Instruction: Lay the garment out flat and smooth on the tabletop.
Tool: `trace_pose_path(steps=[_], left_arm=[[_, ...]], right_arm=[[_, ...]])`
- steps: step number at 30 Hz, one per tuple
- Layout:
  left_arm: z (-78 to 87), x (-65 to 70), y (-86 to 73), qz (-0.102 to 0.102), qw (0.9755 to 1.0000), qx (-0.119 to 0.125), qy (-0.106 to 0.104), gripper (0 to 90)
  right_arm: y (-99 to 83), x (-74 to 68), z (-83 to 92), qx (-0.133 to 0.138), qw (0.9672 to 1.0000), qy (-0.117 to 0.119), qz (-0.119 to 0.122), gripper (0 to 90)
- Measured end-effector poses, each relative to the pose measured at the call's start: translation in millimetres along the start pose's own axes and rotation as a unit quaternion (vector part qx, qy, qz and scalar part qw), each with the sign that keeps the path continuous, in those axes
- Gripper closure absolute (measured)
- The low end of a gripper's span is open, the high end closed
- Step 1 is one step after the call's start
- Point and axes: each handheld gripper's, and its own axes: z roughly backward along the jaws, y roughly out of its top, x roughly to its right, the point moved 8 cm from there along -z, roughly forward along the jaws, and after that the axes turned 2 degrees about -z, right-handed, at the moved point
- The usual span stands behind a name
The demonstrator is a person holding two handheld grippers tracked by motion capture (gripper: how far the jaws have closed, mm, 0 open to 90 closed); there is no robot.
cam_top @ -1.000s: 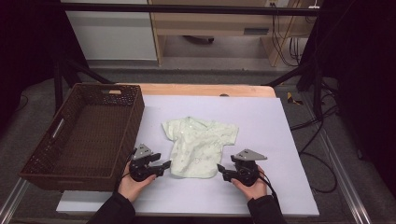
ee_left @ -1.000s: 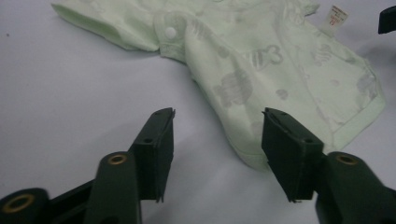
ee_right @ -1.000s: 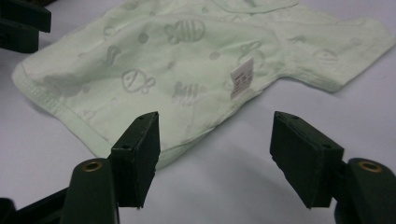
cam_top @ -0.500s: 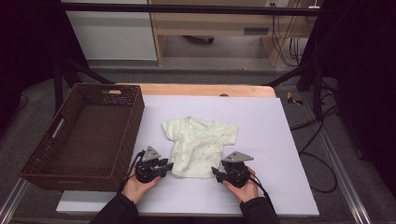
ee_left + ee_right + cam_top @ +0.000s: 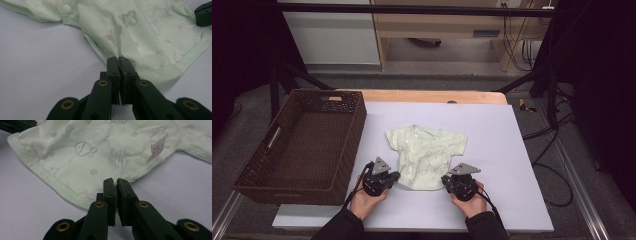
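Observation:
A pale green baby shirt (image 5: 427,152) lies flat on the white table mat (image 5: 512,165), collar away from me. My left gripper (image 5: 396,176) is at the shirt's near left hem corner, and my right gripper (image 5: 447,179) is at its near right corner. In the left gripper view the left gripper (image 5: 118,60) has just closed on the edge of the shirt (image 5: 140,32). In the right gripper view the right gripper (image 5: 115,182) has just closed on the hem of the shirt (image 5: 100,150), near a white label (image 5: 157,148).
A brown wicker basket (image 5: 357,120) stands with nothing in it along the mat's left side. A wooden table edge (image 5: 427,96) runs behind the mat. Cables and stands lie on the floor to the right.
Both grippers have edged inward to the shirt's near corners, and their jaws have closed on the hem. The shirt itself has stayed in place.

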Motion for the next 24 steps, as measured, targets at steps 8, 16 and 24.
trace_pose_path(steps=[8,16,24], left_arm=[[22.8,9.0,7.3,0.029,0.999,0.012,-0.032,87.3],[20.5,20.1,-6.5,0.02,0.9988,-0.031,-0.033,83.9],[27.1,-7.7,9.9,0.052,0.998,0.034,-0.004,45.3]], right_arm=[[5.9,2.3,20.3,0.022,0.9994,0.02,-0.018,87.6],[-10.8,15.0,36.1,-0.006,0.9989,0.029,-0.035,87.0],[-8.1,16.7,33.4,0.013,0.9991,0.036,-0.016,52.2]])
